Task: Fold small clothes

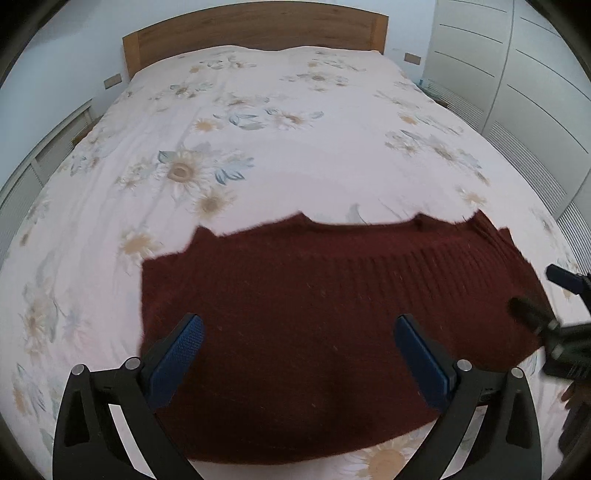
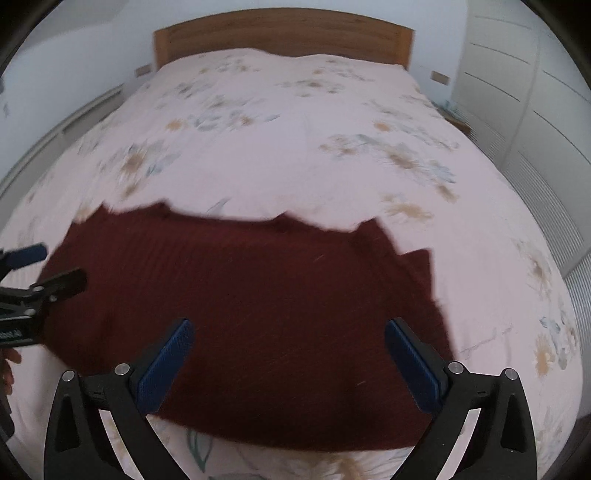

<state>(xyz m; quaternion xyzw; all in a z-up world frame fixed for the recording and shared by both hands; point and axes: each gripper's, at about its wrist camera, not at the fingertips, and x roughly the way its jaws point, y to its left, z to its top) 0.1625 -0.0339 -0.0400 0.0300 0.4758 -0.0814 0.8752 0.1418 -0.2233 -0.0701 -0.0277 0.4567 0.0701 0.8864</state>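
Observation:
A dark red knitted garment lies spread flat on the near part of the flowered bedspread, with a ragged far edge. My left gripper hovers over its left half, its blue pads wide apart and nothing between them. In the right wrist view the same garment fills the middle, and my right gripper stands open above its right half, gripping nothing. Each gripper shows at the edge of the other's view: the right one and the left one.
The bed has a wooden headboard at the far end. White wardrobe doors line the right side, and a low white slatted panel runs along the left. A hand shows at the left edge of the right wrist view.

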